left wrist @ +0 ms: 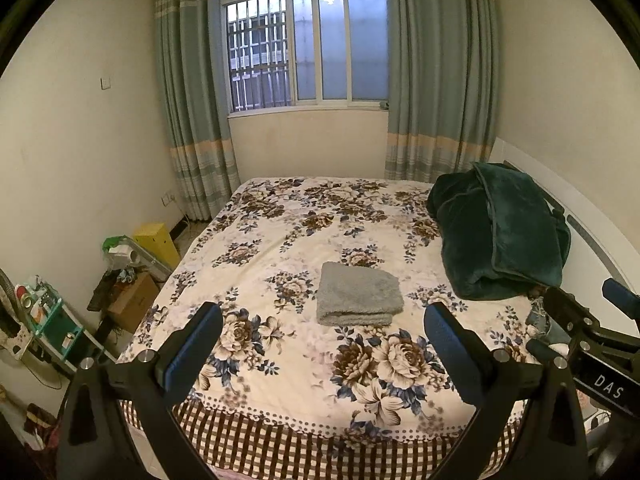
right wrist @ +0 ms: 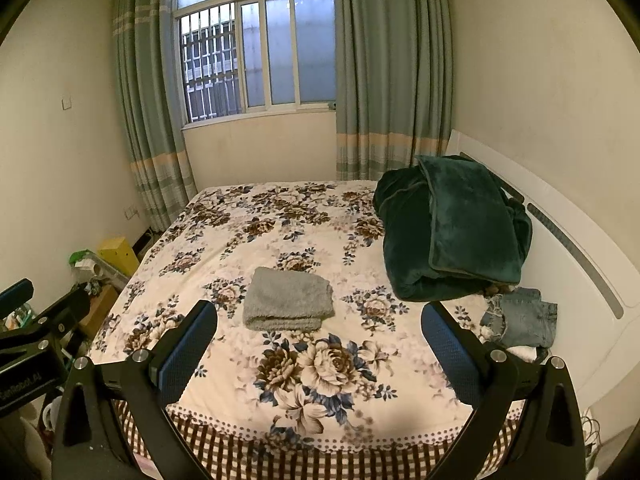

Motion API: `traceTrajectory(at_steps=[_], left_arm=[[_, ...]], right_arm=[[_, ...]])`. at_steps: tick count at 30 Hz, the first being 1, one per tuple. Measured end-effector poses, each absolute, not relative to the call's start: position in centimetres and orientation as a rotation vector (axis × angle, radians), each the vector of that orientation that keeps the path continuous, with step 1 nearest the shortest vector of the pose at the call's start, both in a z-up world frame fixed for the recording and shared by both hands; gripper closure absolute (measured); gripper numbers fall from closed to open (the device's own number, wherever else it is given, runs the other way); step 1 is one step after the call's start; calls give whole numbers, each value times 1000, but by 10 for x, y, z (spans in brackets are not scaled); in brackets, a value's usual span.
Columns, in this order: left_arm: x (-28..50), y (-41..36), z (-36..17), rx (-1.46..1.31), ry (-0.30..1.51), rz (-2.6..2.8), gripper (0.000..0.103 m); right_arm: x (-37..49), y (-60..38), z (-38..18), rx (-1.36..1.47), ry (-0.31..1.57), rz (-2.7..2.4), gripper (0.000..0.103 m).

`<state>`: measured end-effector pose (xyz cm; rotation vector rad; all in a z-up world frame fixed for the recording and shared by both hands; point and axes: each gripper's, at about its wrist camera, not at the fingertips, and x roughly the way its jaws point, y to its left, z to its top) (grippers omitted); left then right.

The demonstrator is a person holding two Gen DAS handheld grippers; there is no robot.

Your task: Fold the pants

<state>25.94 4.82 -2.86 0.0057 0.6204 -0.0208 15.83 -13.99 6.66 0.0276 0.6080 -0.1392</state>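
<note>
A grey garment [left wrist: 358,294], folded into a flat rectangle, lies in the middle of the floral bedspread [left wrist: 288,364]; it also shows in the right wrist view [right wrist: 288,299]. My left gripper [left wrist: 324,344] is open and empty, held above the bed's near edge, short of the grey fold. My right gripper [right wrist: 320,344] is open and empty too, side by side with the left. The right gripper's body shows at the right edge of the left wrist view [left wrist: 588,332]. Crumpled blue jeans [right wrist: 520,316] lie by the headboard at the right.
A dark green blanket [right wrist: 452,228] is heaped on the bed's far right. A white headboard [right wrist: 580,280] runs along the right. Boxes and clutter [left wrist: 136,272] stand on the floor left of the bed. A window and curtains [left wrist: 308,48] are behind.
</note>
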Motion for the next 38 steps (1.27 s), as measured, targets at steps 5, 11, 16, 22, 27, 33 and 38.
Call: traceTrajectory(at_steps=[5, 11, 16, 22, 27, 33, 38], left_arm=[[259, 48, -28, 4, 620, -19, 0], [259, 47, -29, 7, 617, -22, 0], [258, 47, -29, 5, 614, -22, 0], [258, 47, -29, 8, 615, -19, 0], [258, 48, -30, 6, 616, -22, 0], [258, 45, -29, 8, 615, -13, 0], [258, 40, -27, 8, 611, -13, 0]], right_arm=[[154, -139, 66, 33, 606, -143, 0], [153, -139, 64, 27, 604, -146, 0], [151, -138, 63, 28, 602, -149, 0], [152, -138, 63, 26, 602, -148, 0], [152, -138, 62, 25, 603, -148, 0], [151, -138, 61, 26, 603, -149, 0], [150, -137, 63, 26, 602, -147, 0]])
